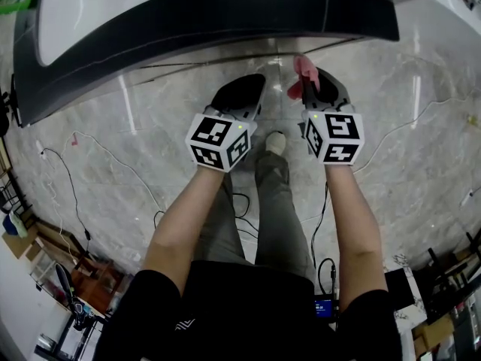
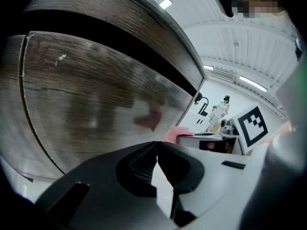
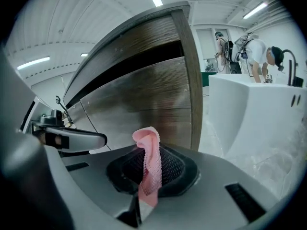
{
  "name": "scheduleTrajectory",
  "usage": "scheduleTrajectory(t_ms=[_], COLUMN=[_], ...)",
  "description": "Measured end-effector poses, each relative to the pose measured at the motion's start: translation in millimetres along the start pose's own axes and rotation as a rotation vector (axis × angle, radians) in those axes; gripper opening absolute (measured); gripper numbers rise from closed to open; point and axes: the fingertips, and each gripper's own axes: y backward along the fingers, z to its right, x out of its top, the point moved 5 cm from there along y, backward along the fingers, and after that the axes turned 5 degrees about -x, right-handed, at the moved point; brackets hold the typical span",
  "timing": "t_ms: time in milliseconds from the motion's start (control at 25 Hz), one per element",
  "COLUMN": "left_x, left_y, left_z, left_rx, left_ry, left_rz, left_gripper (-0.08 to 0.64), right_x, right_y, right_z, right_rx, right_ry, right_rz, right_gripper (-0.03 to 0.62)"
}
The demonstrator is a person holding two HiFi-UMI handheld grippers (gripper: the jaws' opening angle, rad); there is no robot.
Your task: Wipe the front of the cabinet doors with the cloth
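Head view: the left gripper [image 1: 242,89] and the right gripper [image 1: 322,81] hang side by side, near the dark cabinet [image 1: 225,21] ahead of them.
Left gripper view: its jaws are pressed together with nothing between them.
Right gripper view: its jaws clamp the pink cloth [image 3: 148,169], with the cabinet door [image 3: 144,99] ahead.

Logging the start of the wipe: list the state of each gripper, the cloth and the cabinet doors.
left gripper: fingers shut, nothing between them
right gripper: fingers shut on the pink mesh cloth
pink mesh cloth: bunched, one end sticking up past the fingers
dark wood-grain cabinet doors: shut
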Motion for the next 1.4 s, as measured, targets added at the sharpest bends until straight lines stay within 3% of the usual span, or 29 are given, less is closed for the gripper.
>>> scheduleTrajectory(t_ms=[960,1400], left_x=[-36.5,-42.2], left_y=[119.2,139.3], left_z=[-125.0,-157.2], left_rx=[0.164,0.206], left_ry=[0.068,0.074], left_rz=[0.038,0.047], left_gripper=[0.009,0.009], right_x=[-24.4,-19.0], right_y=[-79.0,-116.5], right_z=[-176.6,-221.2], right_rx=[0.166,0.214], right_ry=[0.11,0.161], right_rz=[-0.071,-0.084], right_gripper=[0.048,0.048])
